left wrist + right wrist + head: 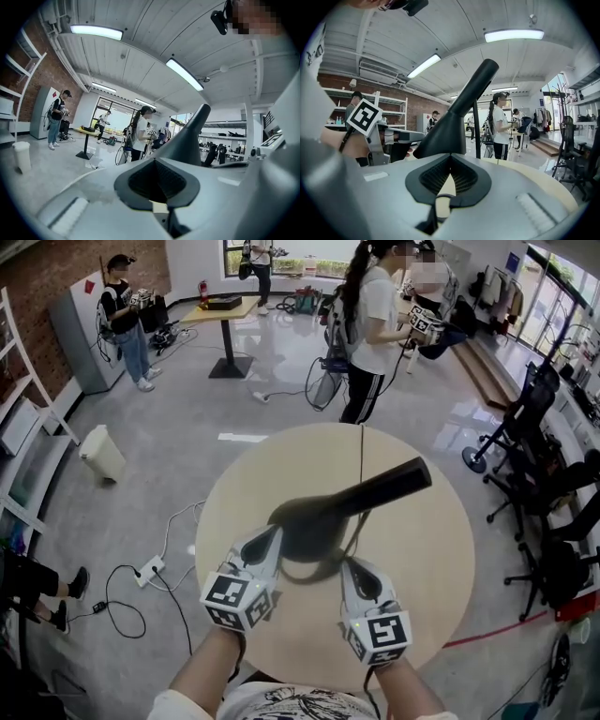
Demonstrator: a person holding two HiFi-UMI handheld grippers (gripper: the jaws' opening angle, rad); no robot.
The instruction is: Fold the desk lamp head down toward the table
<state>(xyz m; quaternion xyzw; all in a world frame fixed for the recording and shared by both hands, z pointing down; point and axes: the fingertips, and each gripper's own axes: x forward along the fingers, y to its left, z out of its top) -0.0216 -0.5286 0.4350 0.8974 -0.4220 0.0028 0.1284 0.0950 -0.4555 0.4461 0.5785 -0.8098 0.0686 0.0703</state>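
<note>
A black desk lamp (pixel 356 502) stands on the round beige table (pixel 422 559), its long head slanting up toward the far right. In both gripper views the lamp head (pixel 187 138) (pixel 459 112) rises just beyond the jaws. My left gripper (pixel 272 538) (pixel 157 176) sits at the left side of the lamp's wide lower part, jaws shut with nothing between them. My right gripper (pixel 349 566) (pixel 449 176) is at the lamp's right side, also shut and holding nothing. A thin black cord (pixel 361 456) runs across the table to the far edge.
People (pixel 370 329) stand beyond the table with their own grippers. Black office chairs (pixel 534 465) crowd the right side. A white bin (pixel 101 454) and a power strip with cables (pixel 150 570) lie on the floor at left. A second table (pixel 225 315) stands at the back.
</note>
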